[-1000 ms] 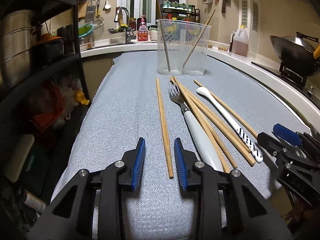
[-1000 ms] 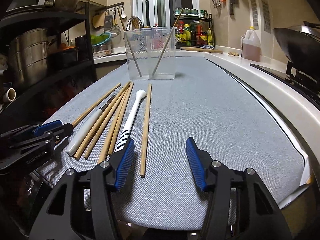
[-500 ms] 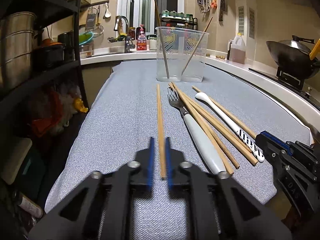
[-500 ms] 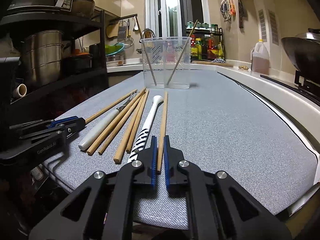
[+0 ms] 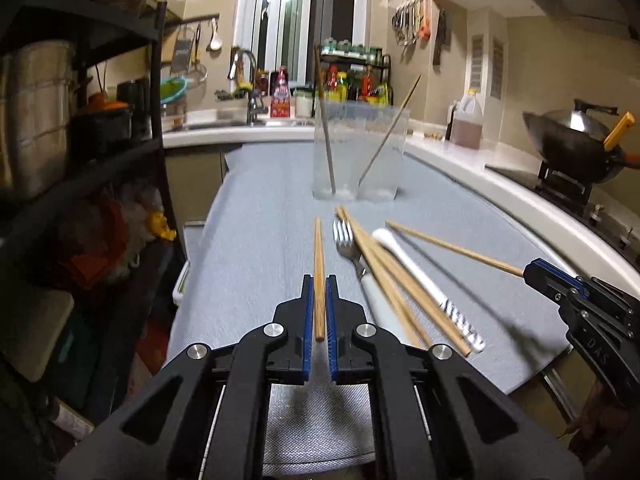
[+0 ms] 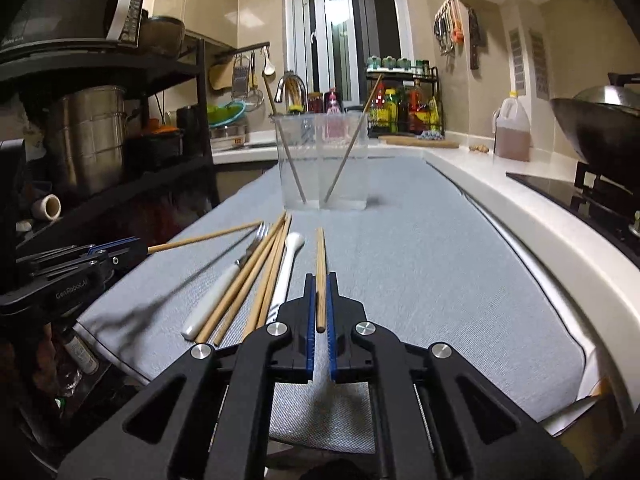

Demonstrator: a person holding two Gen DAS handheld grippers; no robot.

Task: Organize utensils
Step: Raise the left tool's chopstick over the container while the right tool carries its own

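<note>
Chopsticks beside fork, before clear holder.

Each camera sits just behind its own gripper, low and close over the counter, tilted slightly down along the fingers. Both face the clear container ahead of the grippers. The left gripper shows at the right view's left edge, the right gripper at the left view's right edge.

"GenRobot.AI" stands on the left hand-held gripper; "DAS" on the right hand-held gripper.
</note>
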